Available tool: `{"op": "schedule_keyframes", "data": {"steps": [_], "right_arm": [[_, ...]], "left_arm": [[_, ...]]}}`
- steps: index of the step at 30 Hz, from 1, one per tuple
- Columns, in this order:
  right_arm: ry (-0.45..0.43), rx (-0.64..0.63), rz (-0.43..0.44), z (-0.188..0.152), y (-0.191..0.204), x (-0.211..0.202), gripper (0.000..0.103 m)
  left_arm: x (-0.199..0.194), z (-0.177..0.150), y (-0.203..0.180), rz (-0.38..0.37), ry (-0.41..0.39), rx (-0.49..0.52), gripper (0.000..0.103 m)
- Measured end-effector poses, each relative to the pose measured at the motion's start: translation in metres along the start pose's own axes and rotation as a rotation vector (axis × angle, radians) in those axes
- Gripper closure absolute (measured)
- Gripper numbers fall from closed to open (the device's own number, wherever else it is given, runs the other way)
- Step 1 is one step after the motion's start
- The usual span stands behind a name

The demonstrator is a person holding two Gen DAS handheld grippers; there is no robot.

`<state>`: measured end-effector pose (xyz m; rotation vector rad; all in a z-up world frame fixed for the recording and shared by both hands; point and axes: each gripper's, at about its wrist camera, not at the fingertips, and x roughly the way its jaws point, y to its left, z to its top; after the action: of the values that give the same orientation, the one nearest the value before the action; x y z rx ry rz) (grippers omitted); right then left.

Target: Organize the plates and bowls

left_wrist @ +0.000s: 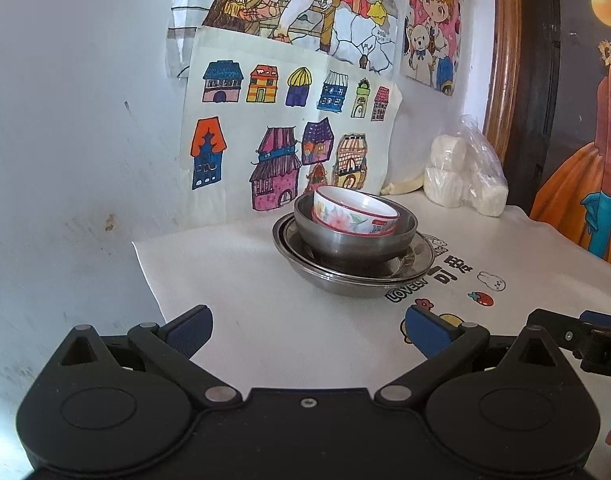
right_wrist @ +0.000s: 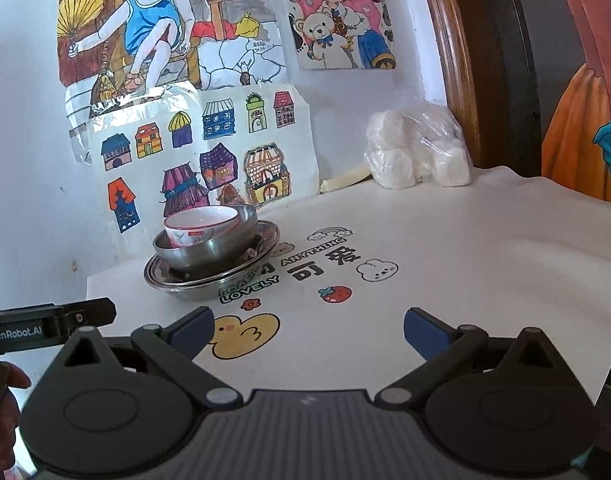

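Note:
A stack stands on the white table cover near the wall: a wide steel plate [left_wrist: 419, 258] at the bottom, a steel bowl [left_wrist: 345, 240] on it, and a white floral bowl with a red rim [left_wrist: 355, 210] tilted inside the steel bowl. In the right wrist view the same steel plate [right_wrist: 265, 246], steel bowl [right_wrist: 209, 250] and floral bowl [right_wrist: 201, 224] sit left of centre. My left gripper [left_wrist: 307, 330] is open and empty, well short of the stack. My right gripper [right_wrist: 307, 330] is open and empty too, to the right of the stack and nearer than it.
A clear bag of white rolls [left_wrist: 461, 172] lies at the back by a wooden frame [left_wrist: 503, 60]. Children's drawings [left_wrist: 281, 136] hang on the wall behind the stack. The table cover [right_wrist: 465, 260] carries cartoon prints. The other gripper's body [right_wrist: 45, 326] shows at the left edge.

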<state>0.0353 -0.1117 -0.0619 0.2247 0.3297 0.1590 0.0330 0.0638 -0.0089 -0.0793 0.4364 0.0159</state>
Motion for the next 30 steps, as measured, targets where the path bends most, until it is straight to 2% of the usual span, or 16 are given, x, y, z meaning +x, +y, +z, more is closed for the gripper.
{"op": "schedule_keyframes", "data": {"steps": [30], "right_arm": [[0.017,0.006,-0.004,-0.0008,-0.0019,0.0041,0.000]], "left_arm": [[0.0071,-0.0037,-0.0024,-0.010,0.035,-0.007,0.001]]}}
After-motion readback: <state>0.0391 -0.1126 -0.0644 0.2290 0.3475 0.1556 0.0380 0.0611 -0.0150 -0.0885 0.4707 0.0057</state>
